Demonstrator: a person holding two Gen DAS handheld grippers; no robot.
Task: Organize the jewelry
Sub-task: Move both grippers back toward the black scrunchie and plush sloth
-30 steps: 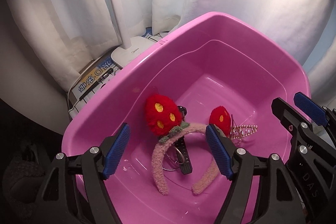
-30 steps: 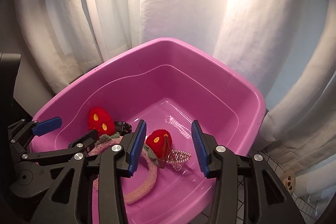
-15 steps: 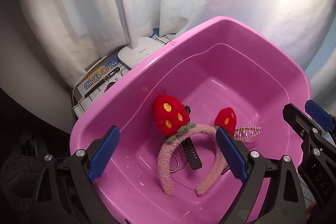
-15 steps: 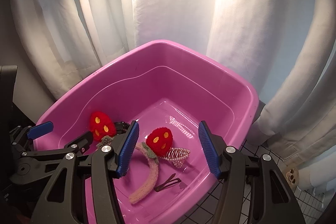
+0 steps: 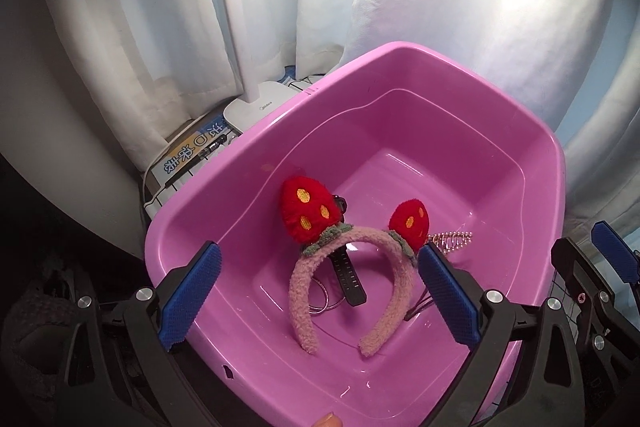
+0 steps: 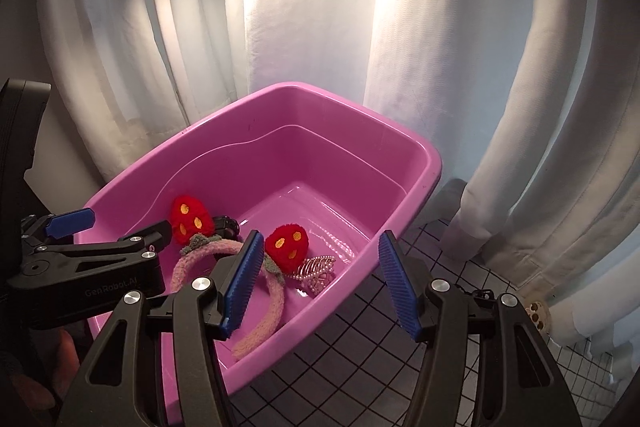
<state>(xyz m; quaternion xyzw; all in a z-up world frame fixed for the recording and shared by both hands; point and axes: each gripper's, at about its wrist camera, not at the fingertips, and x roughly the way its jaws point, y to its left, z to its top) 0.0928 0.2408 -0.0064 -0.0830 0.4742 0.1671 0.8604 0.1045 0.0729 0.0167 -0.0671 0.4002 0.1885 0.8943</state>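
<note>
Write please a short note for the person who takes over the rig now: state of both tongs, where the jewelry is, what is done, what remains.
Left tongs: open, holding nothing, above the near end of the pink tub.
Right tongs: open, holding nothing, over the tub's right rim.
In the tub: strawberry headband, pearl hair comb, black watch, metal ring, dark hair clip.
Done: these pieces lie in the tub.
Left: no other jewelry shows outside it; check the surroundings.

Both grippers look the same: the left gripper (image 5: 318, 293) and right gripper (image 6: 318, 285) have chunky black plastic arms, ribbed blue pads (image 5: 190, 297), silver screws (image 6: 202, 283), and white "GenRobot.AI" lettering (image 6: 110, 287) on the side.
</note>
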